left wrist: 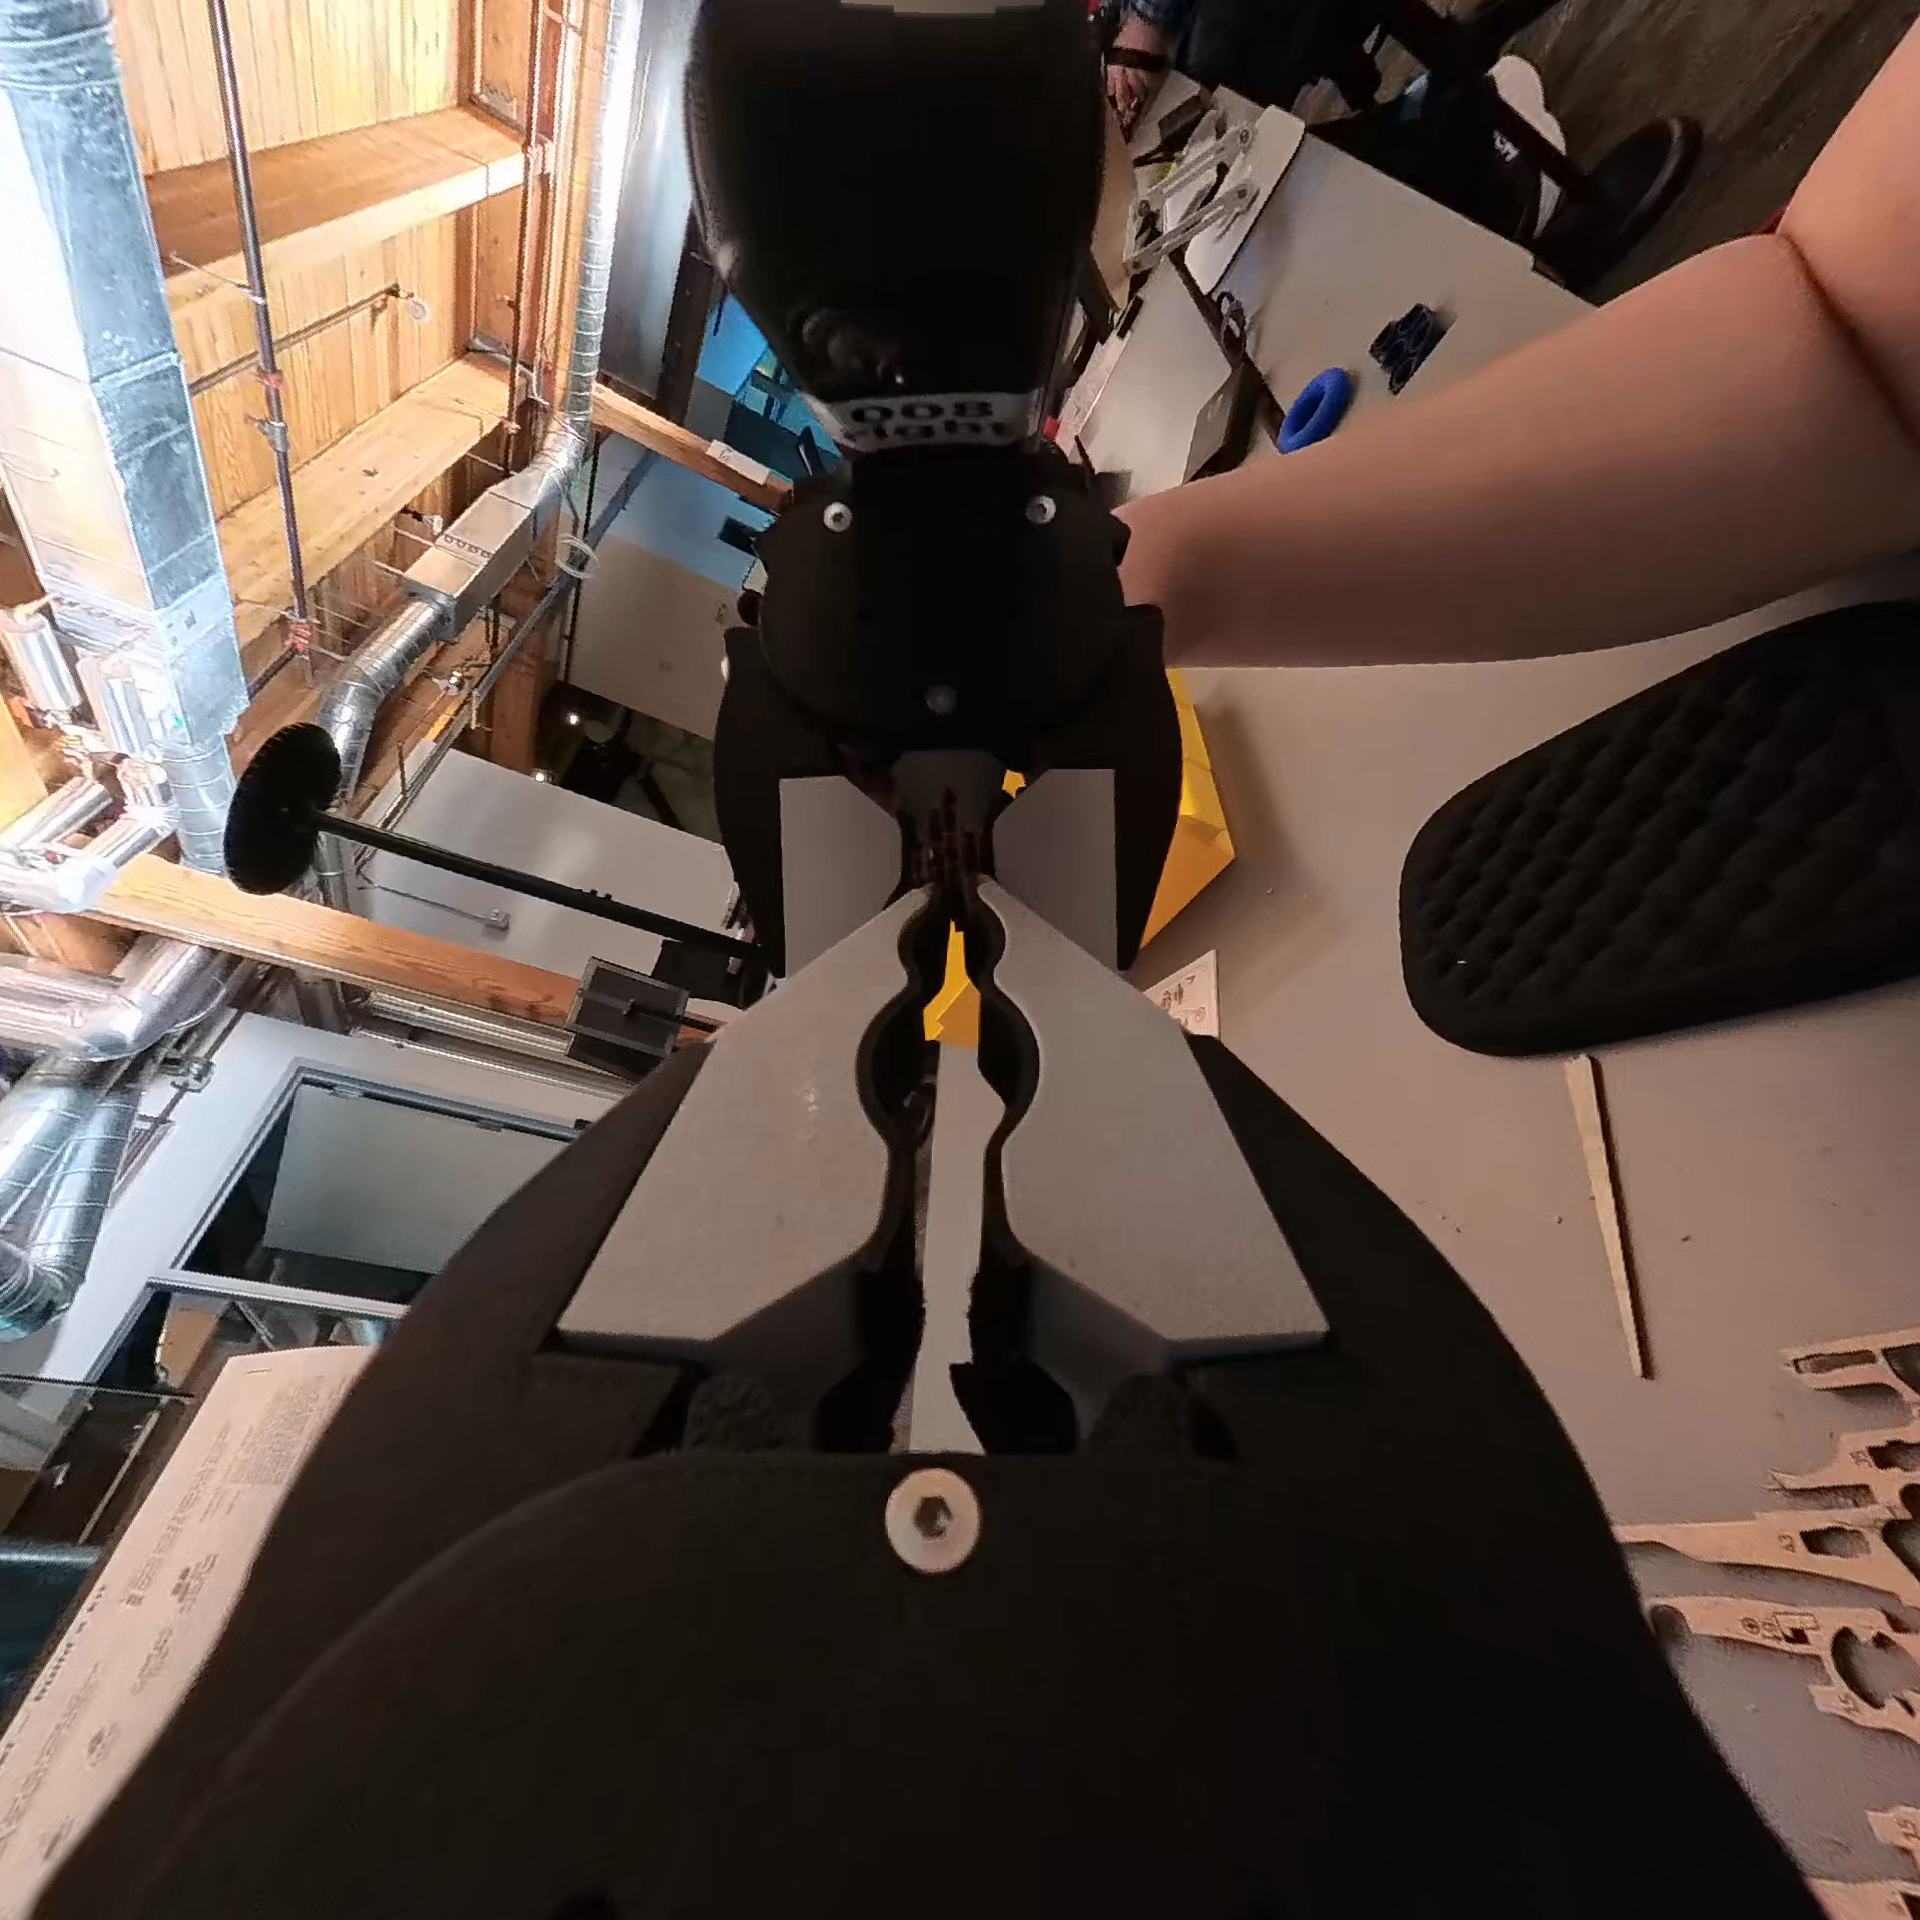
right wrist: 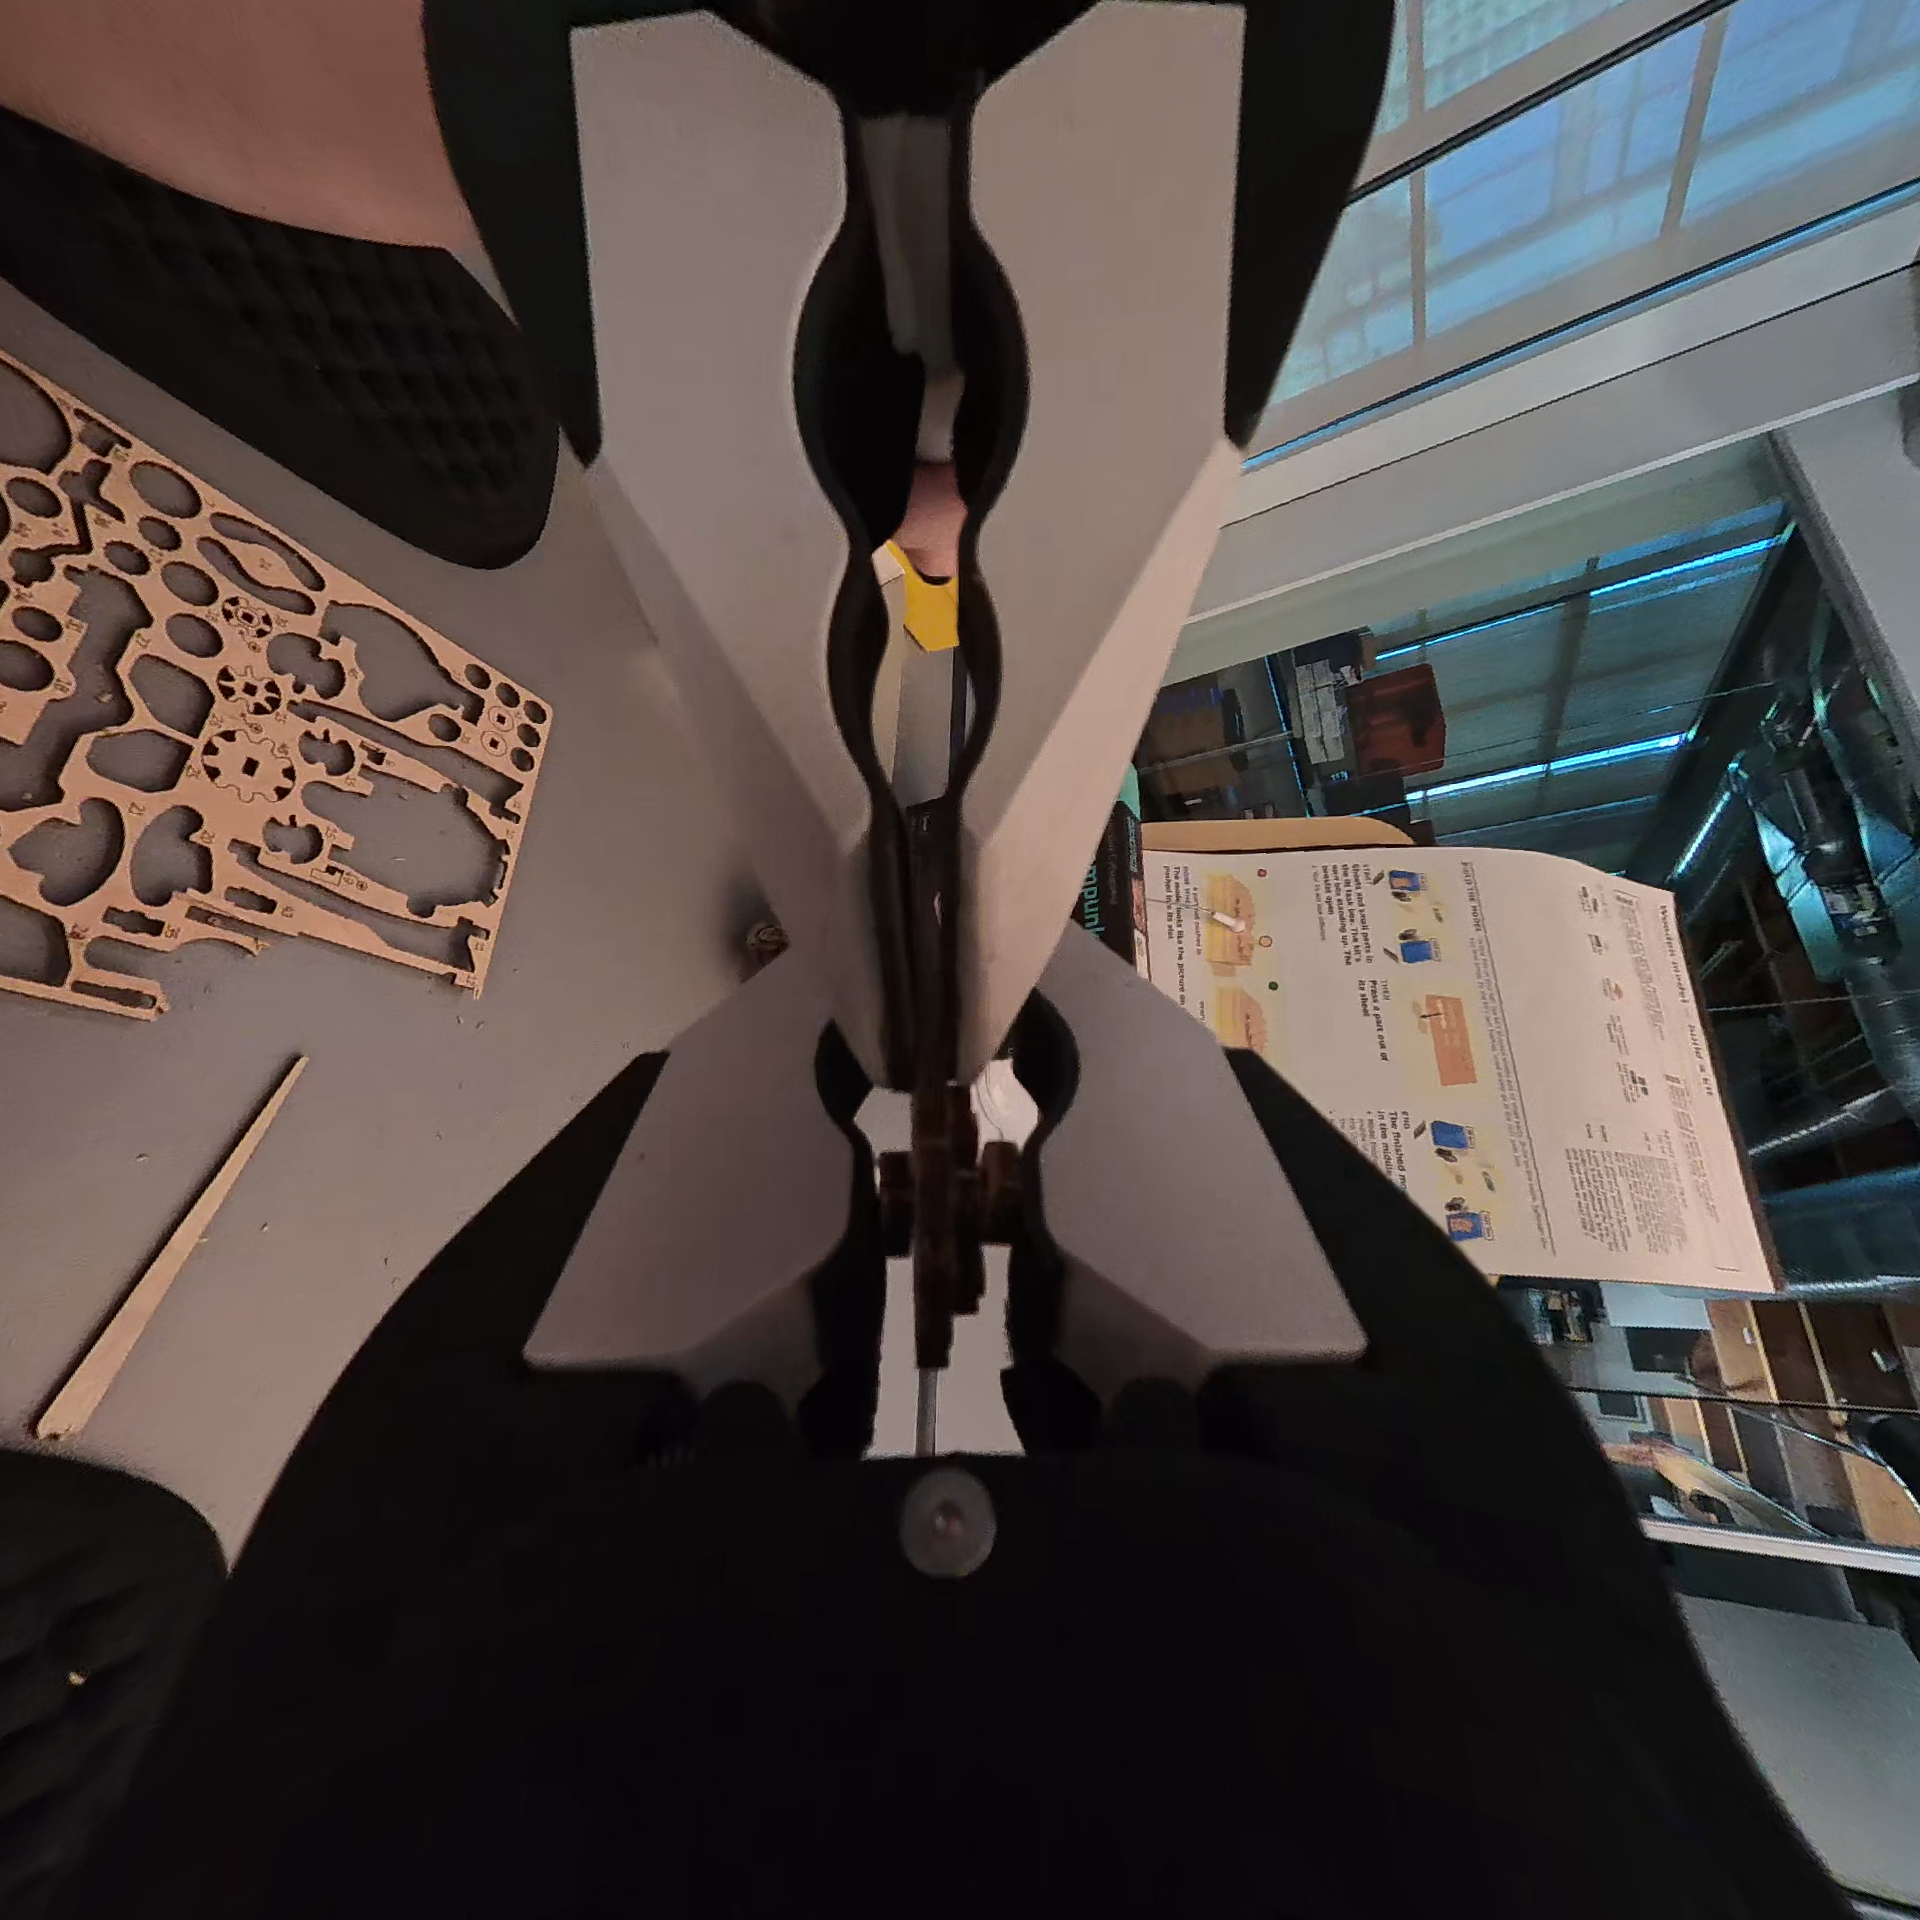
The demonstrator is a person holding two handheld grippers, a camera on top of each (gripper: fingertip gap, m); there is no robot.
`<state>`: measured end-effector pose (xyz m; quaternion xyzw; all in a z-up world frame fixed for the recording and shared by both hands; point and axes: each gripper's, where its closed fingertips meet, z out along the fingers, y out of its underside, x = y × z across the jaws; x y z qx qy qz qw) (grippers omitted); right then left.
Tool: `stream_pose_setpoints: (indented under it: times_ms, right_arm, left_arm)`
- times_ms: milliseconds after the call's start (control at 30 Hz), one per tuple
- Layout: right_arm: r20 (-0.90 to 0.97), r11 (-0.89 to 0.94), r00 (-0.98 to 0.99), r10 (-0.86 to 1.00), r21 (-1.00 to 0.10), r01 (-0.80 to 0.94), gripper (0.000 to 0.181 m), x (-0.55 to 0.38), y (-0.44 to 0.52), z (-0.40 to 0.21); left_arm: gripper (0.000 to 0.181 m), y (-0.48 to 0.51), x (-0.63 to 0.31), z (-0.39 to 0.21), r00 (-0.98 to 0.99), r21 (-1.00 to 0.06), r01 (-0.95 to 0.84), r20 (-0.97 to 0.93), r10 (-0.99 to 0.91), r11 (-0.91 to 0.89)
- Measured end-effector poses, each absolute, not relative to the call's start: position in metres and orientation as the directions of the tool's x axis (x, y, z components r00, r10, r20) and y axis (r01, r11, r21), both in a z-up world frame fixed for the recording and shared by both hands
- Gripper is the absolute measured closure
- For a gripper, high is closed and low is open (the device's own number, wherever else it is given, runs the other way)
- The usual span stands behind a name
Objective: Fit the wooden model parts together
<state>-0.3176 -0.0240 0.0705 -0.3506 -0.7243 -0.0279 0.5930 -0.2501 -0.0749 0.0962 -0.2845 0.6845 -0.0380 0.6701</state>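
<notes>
We see the grey table [right wrist: 416, 1143] bearing a punched-out wooden sheet [right wrist: 260, 769]. Above it, 2 grippers meet tip to tip: the right gripper [right wrist: 940, 1195] pinches the small wooden model [right wrist: 940, 1216], and the left gripper [left wrist: 951, 899] is pressed together on its far edge.

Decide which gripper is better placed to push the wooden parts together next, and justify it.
Probably the left gripper: its closed tips pinch a thin piece and can slide it in, while the right gripper holds the geared wooden model deep in its jaws, acting as anchor.
</notes>
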Motion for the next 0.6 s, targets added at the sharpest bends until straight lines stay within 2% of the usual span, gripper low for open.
stream_pose_setpoints:
  times_ms: [600]
  right_arm:
    - [0.858, 0.749, -0.098, 0.503, -0.377, 0.544, 0.164, -0.321, -0.026, 0.059]
  left_arm:
    - [0.181, -0.069, -0.251, 0.086, 0.015, -0.37, -0.392, -0.918, -0.396, 0.842]
